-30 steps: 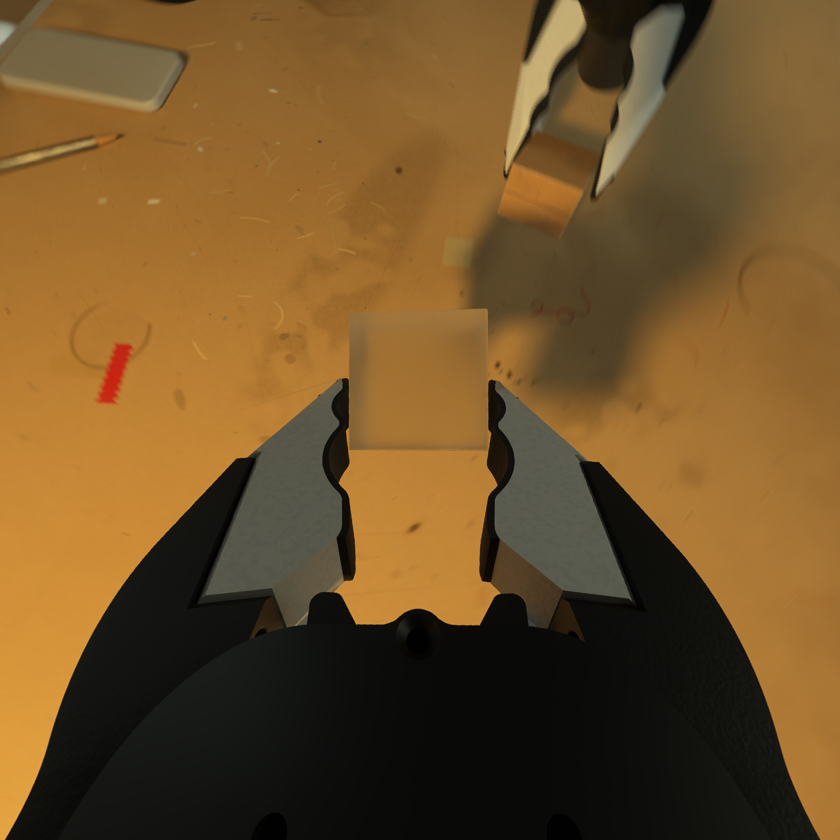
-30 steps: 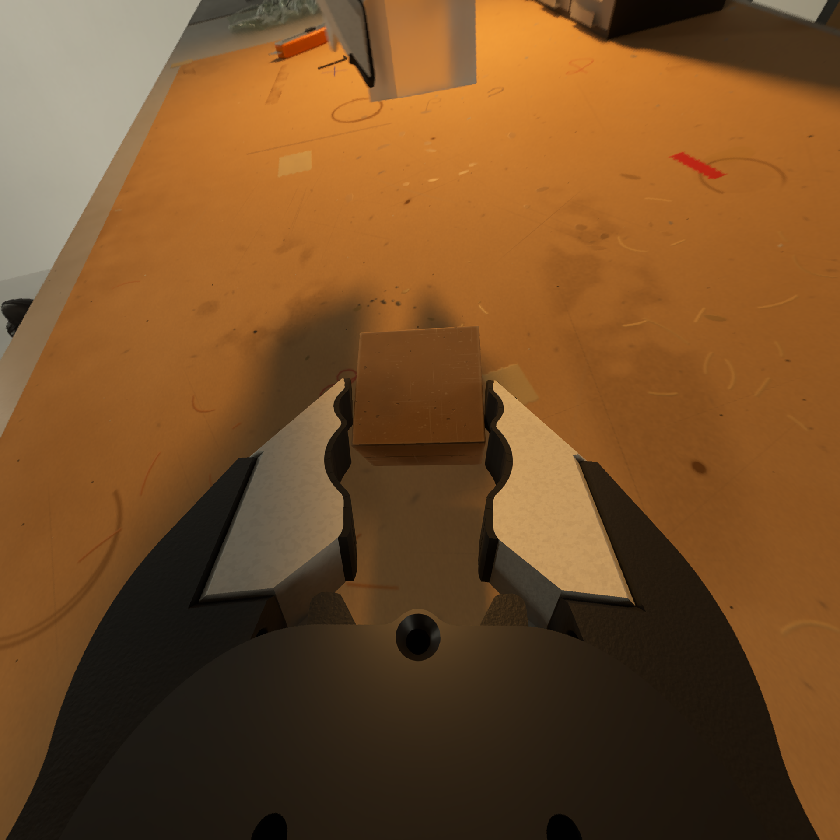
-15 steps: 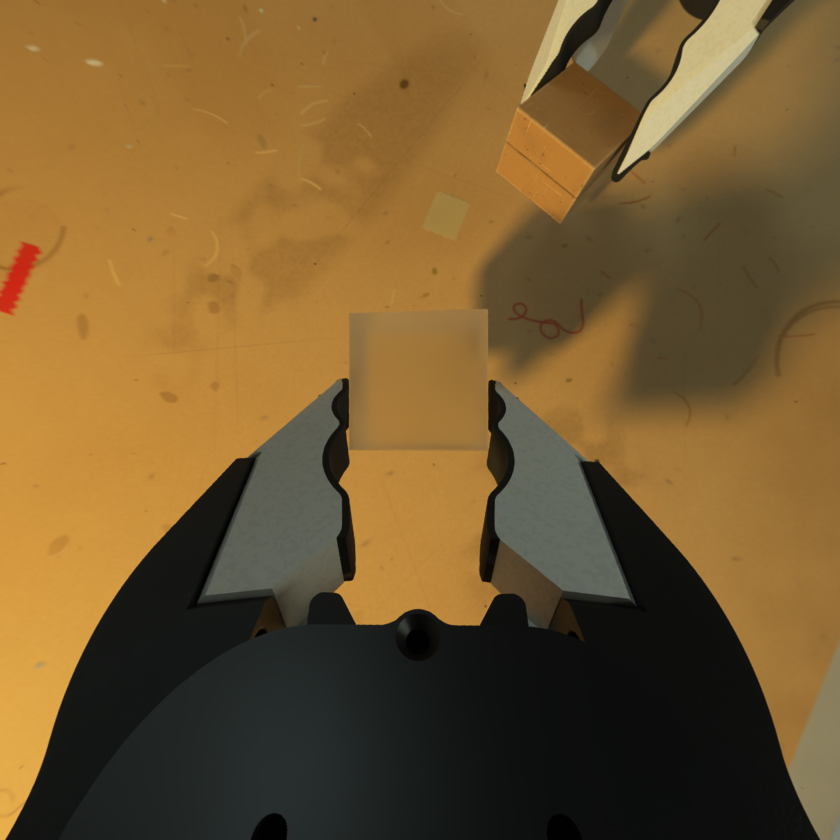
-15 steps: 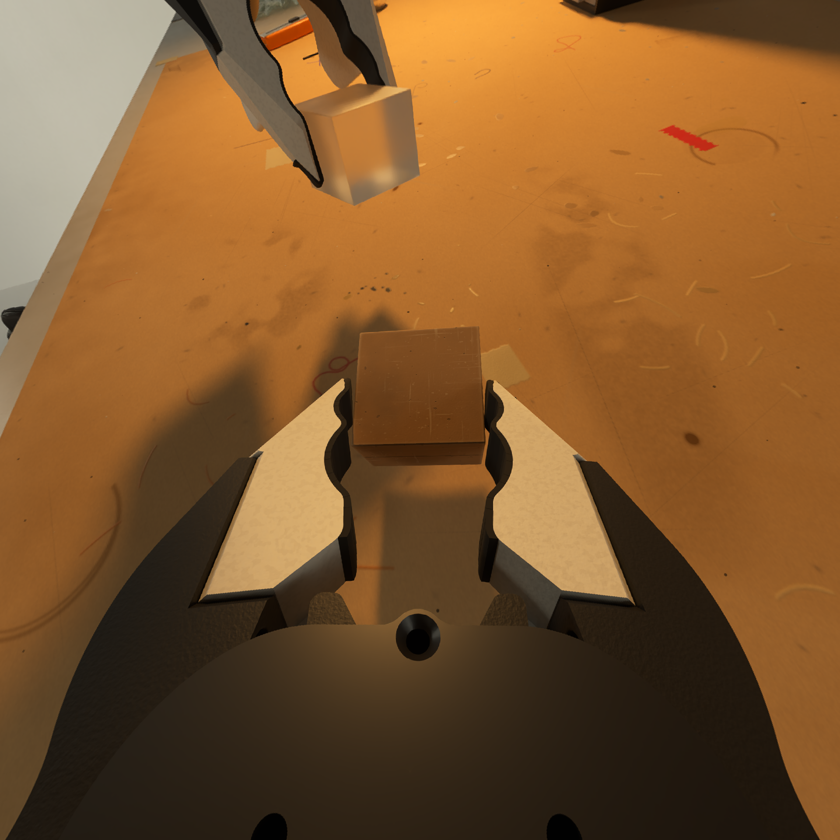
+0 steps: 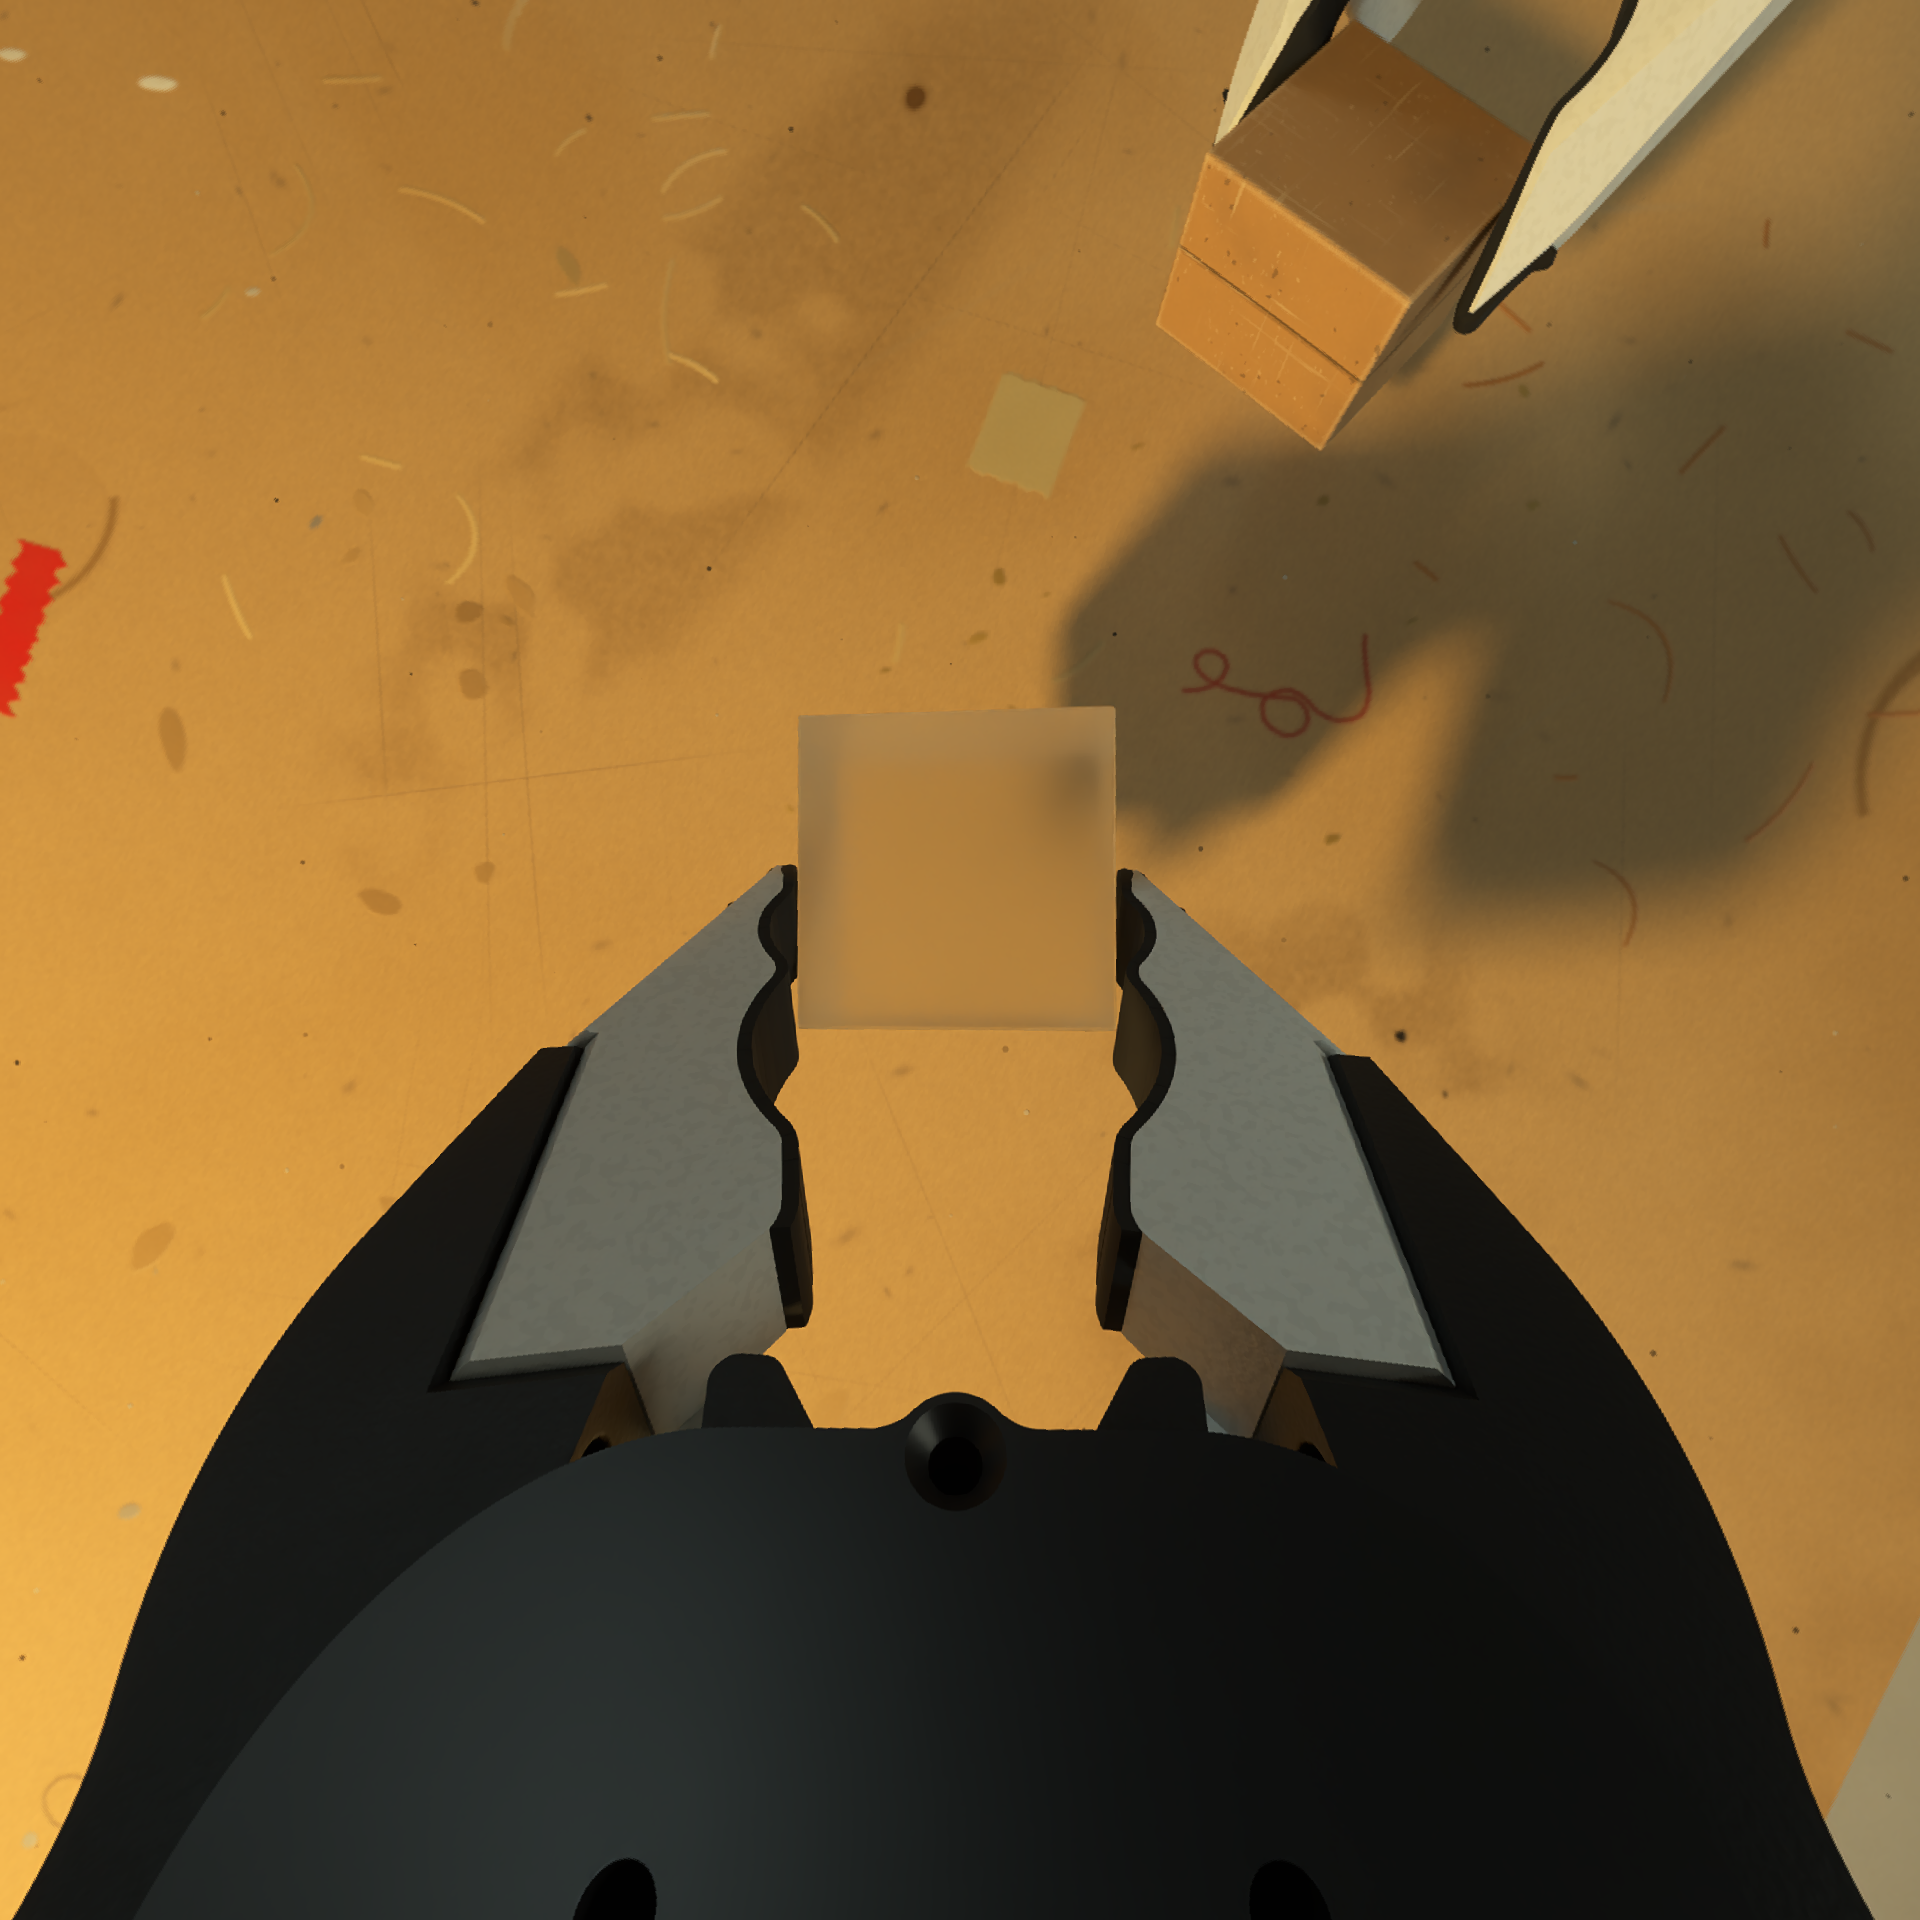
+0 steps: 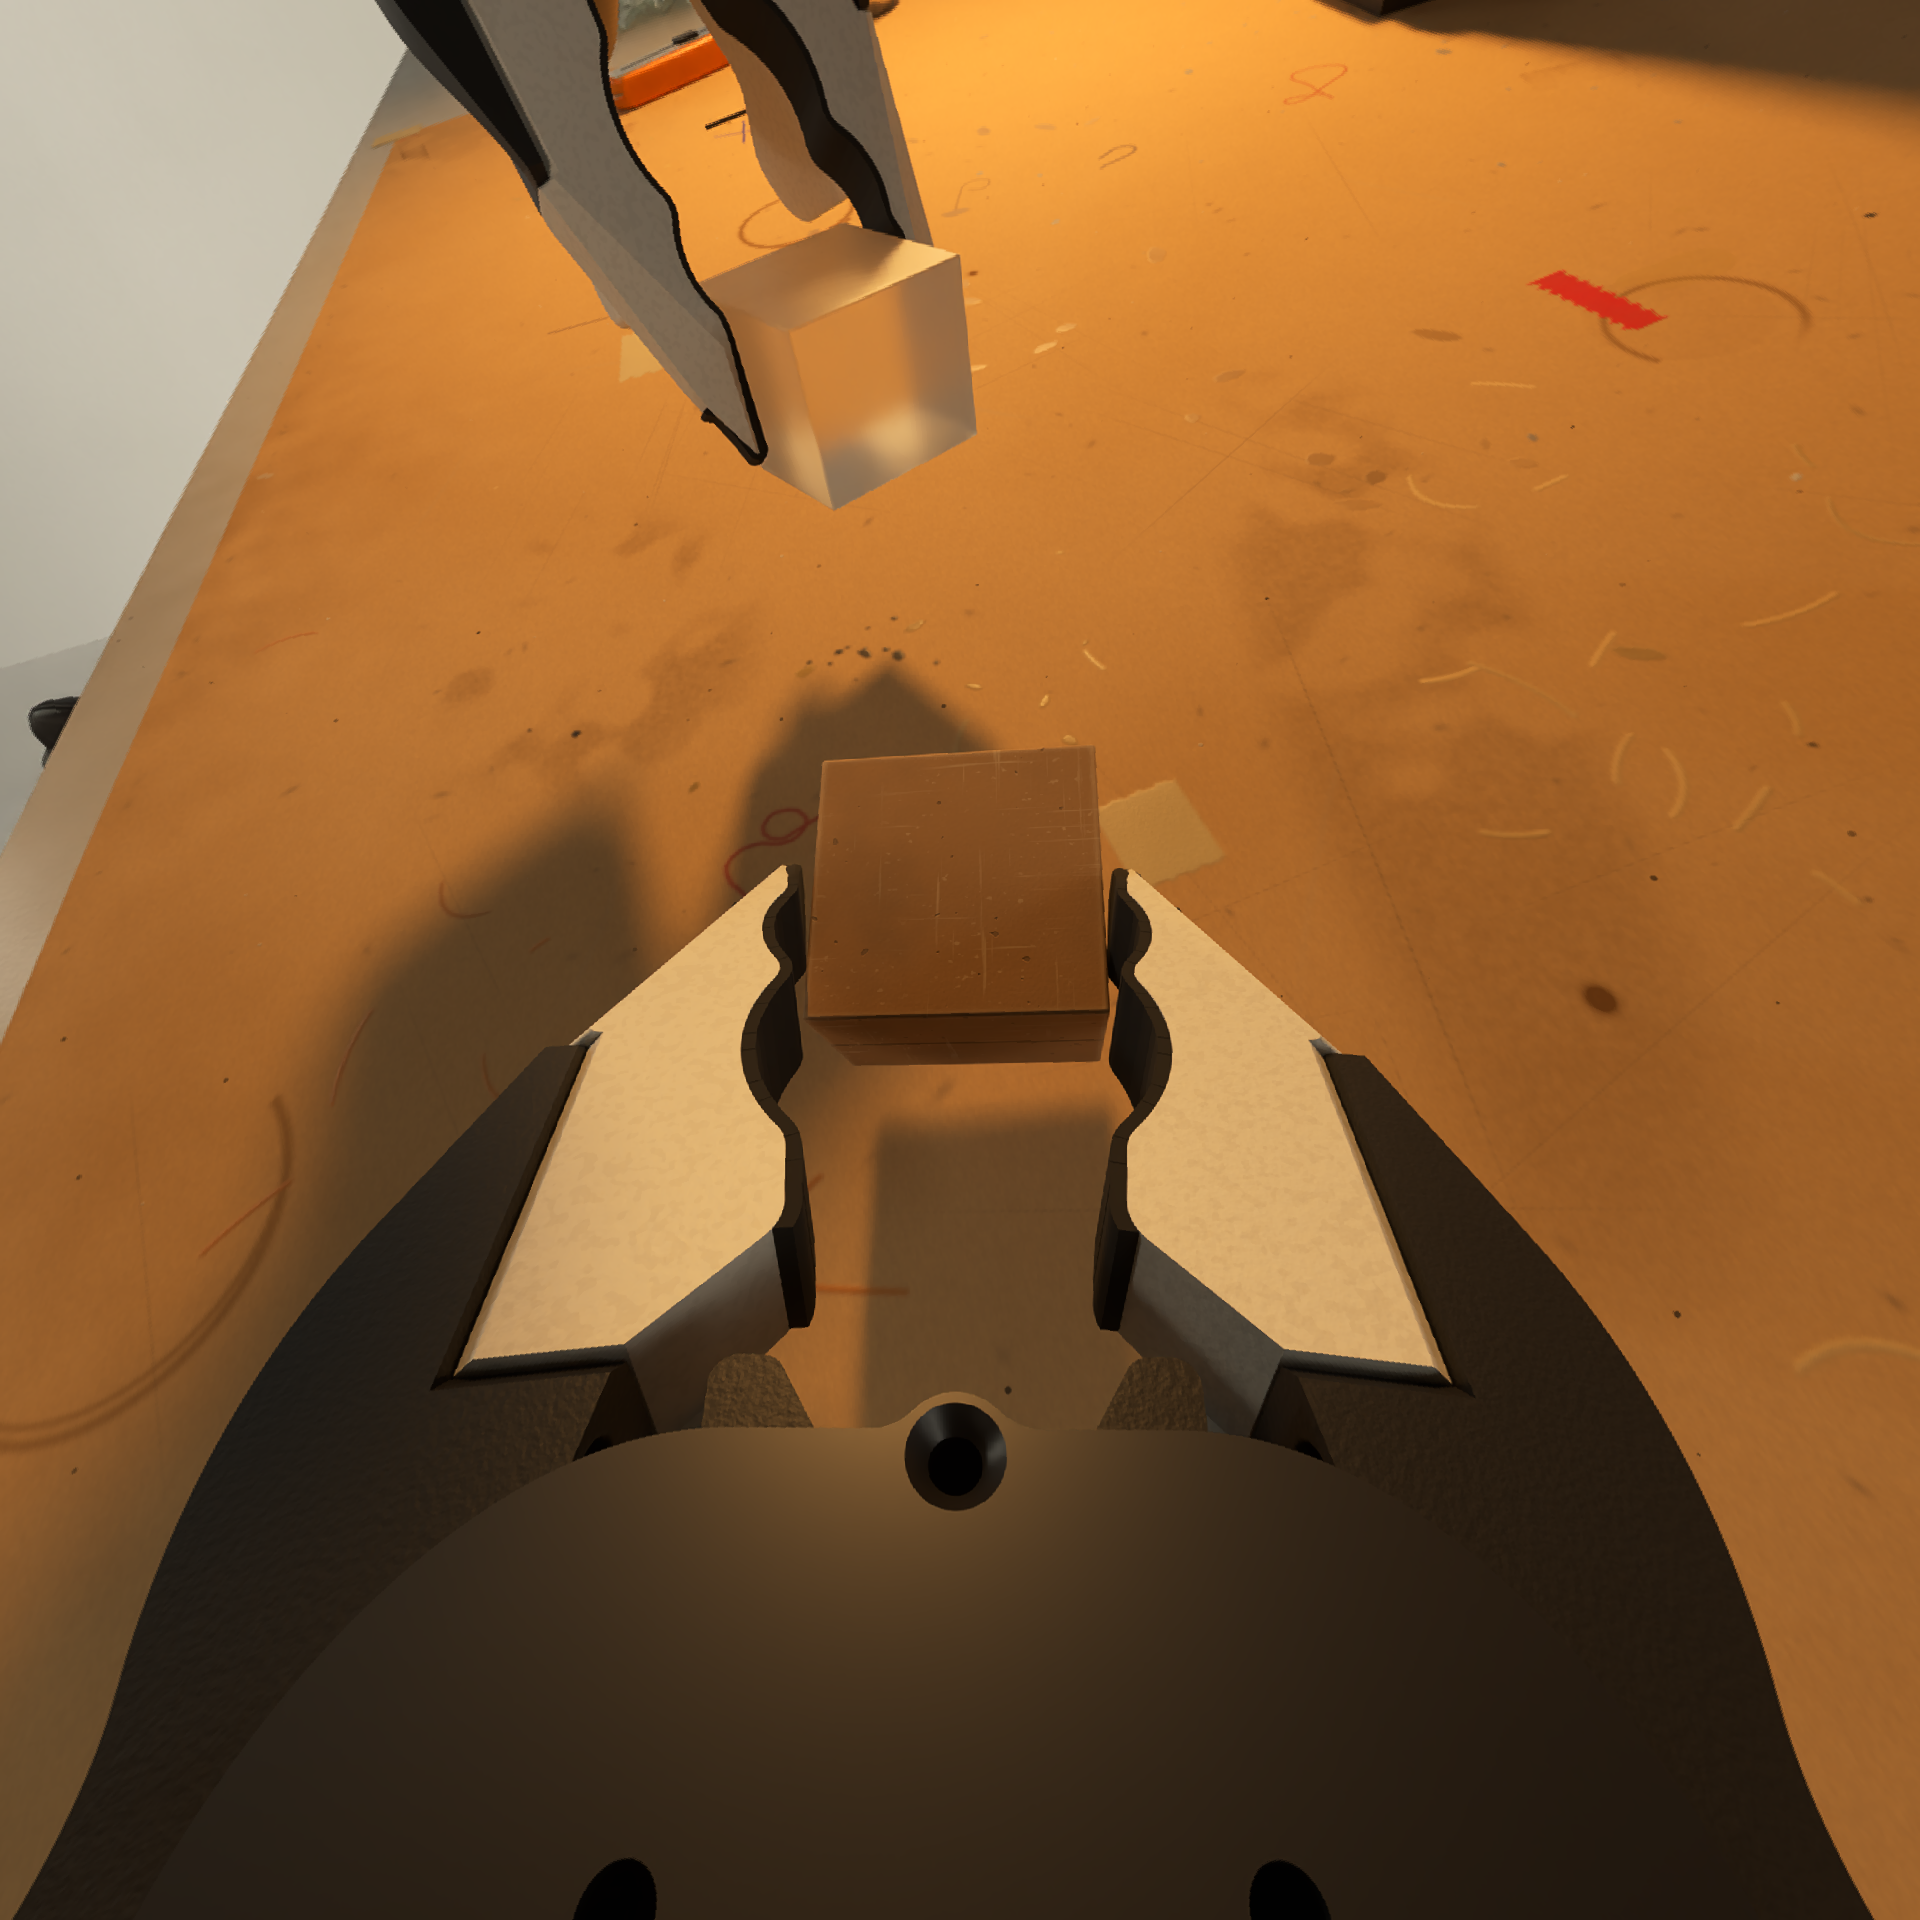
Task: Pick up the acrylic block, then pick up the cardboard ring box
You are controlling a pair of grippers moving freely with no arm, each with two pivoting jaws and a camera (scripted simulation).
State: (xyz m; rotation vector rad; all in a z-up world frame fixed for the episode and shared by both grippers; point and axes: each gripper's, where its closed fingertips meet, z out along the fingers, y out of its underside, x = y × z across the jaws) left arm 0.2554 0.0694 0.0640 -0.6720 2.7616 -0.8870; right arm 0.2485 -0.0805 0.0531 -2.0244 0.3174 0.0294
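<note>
The scuffed orange bench (image 6: 1351, 623) fills both views. The left gripper (image 5: 956, 914) has its jaws clamped on the frosted acrylic block (image 5: 956, 868), held clear above the bench. The right gripper (image 6: 954, 935) has its jaws clamped on the brown cardboard ring box (image 6: 956, 894), likewise raised. A red tape strip (image 6: 1598, 299) lies far right.
</note>
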